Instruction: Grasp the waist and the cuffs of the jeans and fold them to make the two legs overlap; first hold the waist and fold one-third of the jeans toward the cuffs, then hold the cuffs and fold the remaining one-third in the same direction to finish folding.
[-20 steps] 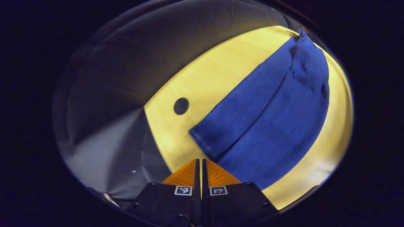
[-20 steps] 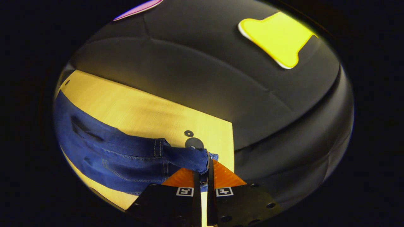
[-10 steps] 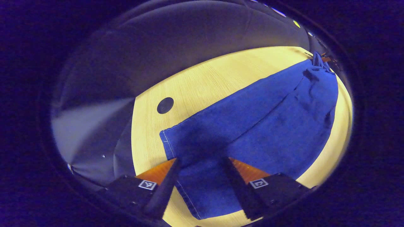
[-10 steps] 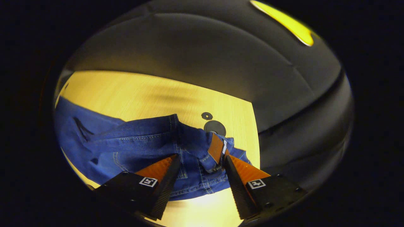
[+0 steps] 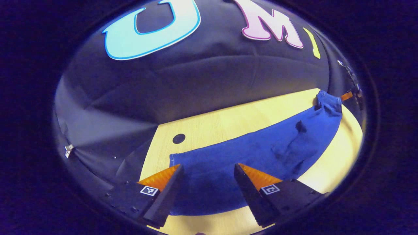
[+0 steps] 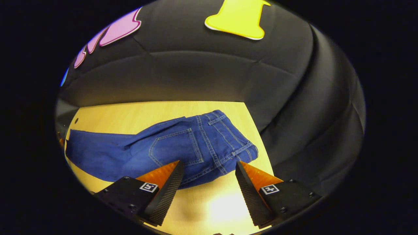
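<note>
The blue jeans (image 5: pixel 261 153) lie flat on the wooden table (image 5: pixel 228 120), folded lengthwise with one leg over the other. In the left gripper view the cuff end lies under and between the fingers of my left gripper (image 5: pixel 207 171), which is open and holds nothing. In the right gripper view the waist end of the jeans (image 6: pixel 196 147) shows a back pocket and belt loops. My right gripper (image 6: pixel 209 164) stands open just short of the waistband with nothing in it. The right gripper's tip (image 5: pixel 349 95) shows far off beyond the waist.
The table (image 6: pixel 130 114) ends close behind the waist on the right and just past the cuffs on the left. A round dark hole (image 5: pixel 178 138) sits in the tabletop near the cuffs. The black cloth wall rises behind the table's far edge.
The right gripper let go of the waist, which now lies flat on the table. Both grippers went from shut to open and tilted up and back from the jeans.
</note>
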A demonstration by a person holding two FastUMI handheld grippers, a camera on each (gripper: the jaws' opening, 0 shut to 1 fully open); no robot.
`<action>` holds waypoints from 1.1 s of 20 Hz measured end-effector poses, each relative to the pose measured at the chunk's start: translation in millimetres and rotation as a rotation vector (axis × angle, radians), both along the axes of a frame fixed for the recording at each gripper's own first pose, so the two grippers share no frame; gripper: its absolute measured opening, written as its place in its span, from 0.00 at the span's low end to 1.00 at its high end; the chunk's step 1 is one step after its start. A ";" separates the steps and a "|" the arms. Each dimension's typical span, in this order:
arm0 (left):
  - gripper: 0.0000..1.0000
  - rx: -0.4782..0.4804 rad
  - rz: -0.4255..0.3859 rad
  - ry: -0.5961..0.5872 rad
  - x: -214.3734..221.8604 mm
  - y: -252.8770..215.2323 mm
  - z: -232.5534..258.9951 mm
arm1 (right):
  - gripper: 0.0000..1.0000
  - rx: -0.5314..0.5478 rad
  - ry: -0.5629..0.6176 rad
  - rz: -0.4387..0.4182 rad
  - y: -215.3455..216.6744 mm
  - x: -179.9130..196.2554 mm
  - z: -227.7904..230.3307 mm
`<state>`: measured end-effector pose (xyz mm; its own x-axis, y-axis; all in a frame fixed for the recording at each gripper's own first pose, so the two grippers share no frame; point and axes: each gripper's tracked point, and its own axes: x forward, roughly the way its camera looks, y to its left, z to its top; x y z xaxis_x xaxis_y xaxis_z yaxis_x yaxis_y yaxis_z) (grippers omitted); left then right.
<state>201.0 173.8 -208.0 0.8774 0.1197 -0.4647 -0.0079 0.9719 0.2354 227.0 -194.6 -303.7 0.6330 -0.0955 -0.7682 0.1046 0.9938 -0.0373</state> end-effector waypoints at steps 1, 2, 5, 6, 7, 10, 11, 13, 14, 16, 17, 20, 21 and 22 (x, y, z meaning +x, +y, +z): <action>0.98 -0.045 -0.008 -0.041 -6.0 -16.7 10.2 | 0.98 0.019 -0.023 -0.021 1.5 -3.8 6.1; 0.98 -0.092 -0.015 -0.087 -14.2 -30.0 23.3 | 0.98 0.037 -0.045 -0.047 1.5 -7.8 9.8; 0.98 -0.219 -0.011 -0.216 -42.9 -81.2 62.7 | 0.98 0.116 -0.099 -0.165 -0.5 -19.7 23.2; 0.98 -0.260 -0.016 -0.263 -48.8 -97.2 74.3 | 0.98 0.147 -0.112 -0.212 -4.0 -22.5 26.3; 0.98 -0.301 -0.024 -0.301 -56.1 -110.7 86.4 | 0.97 0.176 -0.128 -0.254 -8.7 -22.8 25.4; 0.99 -0.389 -0.042 -0.392 -78.7 -142.7 124.3 | 0.98 0.162 -0.126 -0.321 -32.5 -19.7 5.3; 1.00 -0.413 -0.050 -0.413 -81.9 -147.6 133.8 | 0.98 0.150 -0.121 -0.334 -40.7 -16.0 -5.0; 0.92 -0.442 -0.063 -0.433 -82.8 -155.2 143.1 | 0.98 0.143 -0.120 -0.367 -53.0 -3.7 -25.2; 0.96 -0.439 -0.063 -0.436 -80.2 -154.2 141.6 | 0.98 0.148 -0.122 -0.389 -57.9 2.8 -34.5; 0.96 -0.412 -0.066 -0.417 -77.7 -155.4 136.1 | 0.98 0.169 -0.102 -0.435 -66.3 12.0 -56.8; 0.96 -0.400 -0.062 -0.401 -76.4 -154.5 132.7 | 0.98 0.181 -0.085 -0.459 -69.5 15.1 -69.7; 0.96 -0.412 -0.052 -0.363 -67.5 -158.3 124.7 | 0.98 0.210 -0.069 -0.513 -77.2 24.3 -91.2; 0.96 -0.416 -0.044 -0.350 -65.8 -156.9 120.4 | 0.98 0.223 -0.079 -0.526 -77.3 30.8 -96.2; 0.96 -0.416 -0.035 -0.334 -64.7 -156.8 115.4 | 0.98 0.245 -0.077 -0.539 -74.7 35.5 -101.3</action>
